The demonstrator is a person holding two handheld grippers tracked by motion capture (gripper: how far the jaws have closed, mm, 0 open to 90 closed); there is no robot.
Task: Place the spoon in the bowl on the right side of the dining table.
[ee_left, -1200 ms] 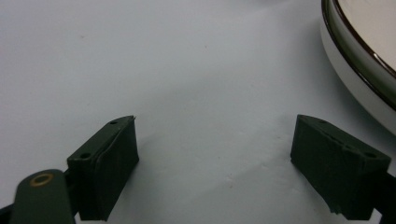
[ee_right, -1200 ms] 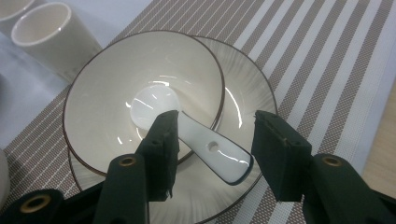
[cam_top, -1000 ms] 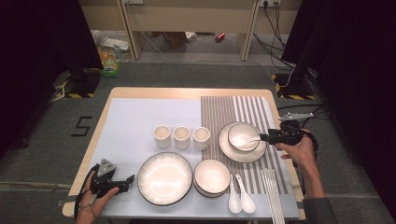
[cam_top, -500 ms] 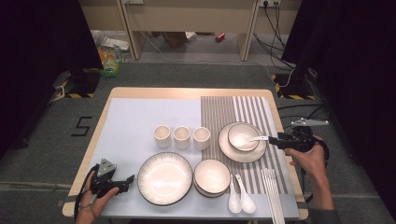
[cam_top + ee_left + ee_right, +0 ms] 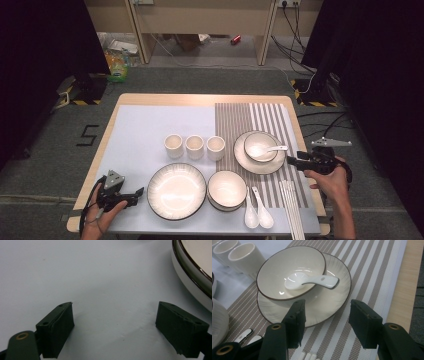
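A white spoon (image 5: 265,149) (image 5: 312,281) lies in a small bowl (image 5: 256,144) (image 5: 277,270), which sits on a ribbed plate (image 5: 274,164) (image 5: 337,277) on the striped mat. My right gripper (image 5: 291,161) (image 5: 327,307) hovers just right of that plate. It points at the plate, open, with nothing between its jaws. My left gripper (image 5: 139,192) (image 5: 115,312) rests low over the pale blue mat at the front left. It is open and empty, with the rim of the large plate (image 5: 176,190) (image 5: 192,272) just to its right.
Three cups (image 5: 194,147) (image 5: 242,257) stand in a row mid-table. A stack of bowls (image 5: 226,189) sits front centre, with two white spoons (image 5: 256,210) (image 5: 244,335) and several chopsticks (image 5: 292,210) to its right. The table's right edge (image 5: 305,155) is close to my right hand.
My right gripper has drawn back from the bowl toward the table's right edge and a little nearer the person. The spoon stays in the bowl. The left gripper has not moved.
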